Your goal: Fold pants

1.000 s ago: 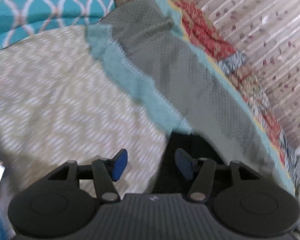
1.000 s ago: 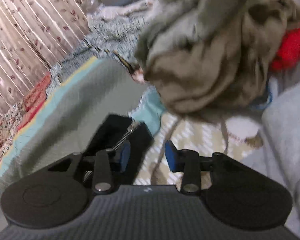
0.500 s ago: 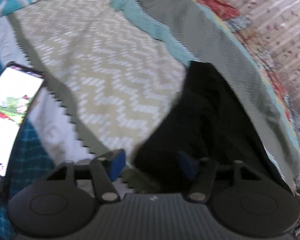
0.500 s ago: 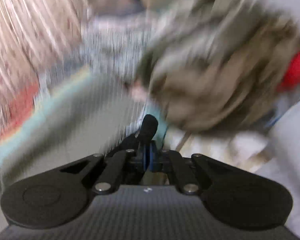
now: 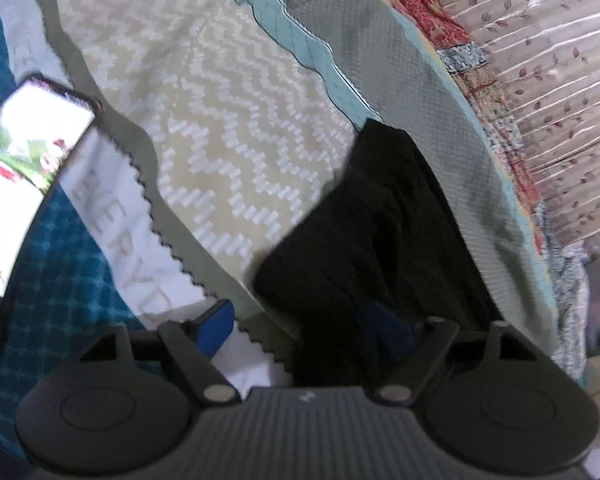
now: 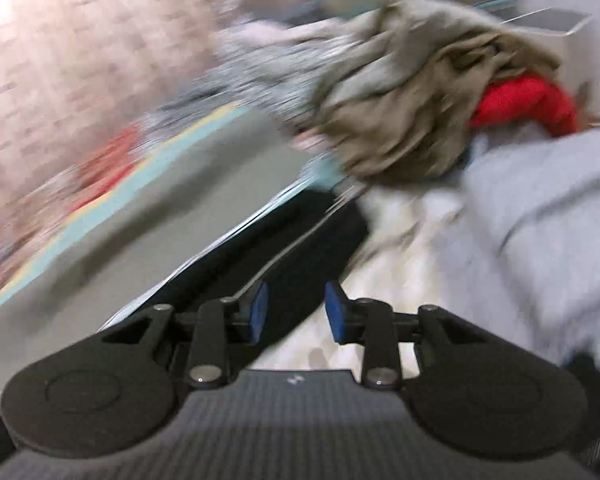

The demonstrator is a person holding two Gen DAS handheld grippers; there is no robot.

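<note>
Pants (image 5: 380,232), black and loosely bunched, lie on a bed where a cream zigzag-weave cover (image 5: 228,92) meets a grey dotted blanket (image 5: 420,92) edged in pale teal. Seen from the left wrist, the left tongs (image 5: 304,326) stand wide apart, one blue pad over a white cloth with grey lettering (image 5: 116,216), the other dim against the dark fabric's near edge; whether it touches cannot be told. Only this view shows a lit phone (image 5: 24,184) lying on a dark teal patterned sheet (image 5: 56,280) and a pleated leaf-print curtain (image 5: 548,68). The right wrist view, heavily blurred, shows the pants (image 6: 284,248) with a thin pale cord along them, the right tongs (image 6: 296,312) parted just above their end and gripping nothing. It alone shows a crumpled khaki garment (image 6: 412,112), something red (image 6: 528,104) beside it, and soft grey fabric (image 6: 540,216).
</note>
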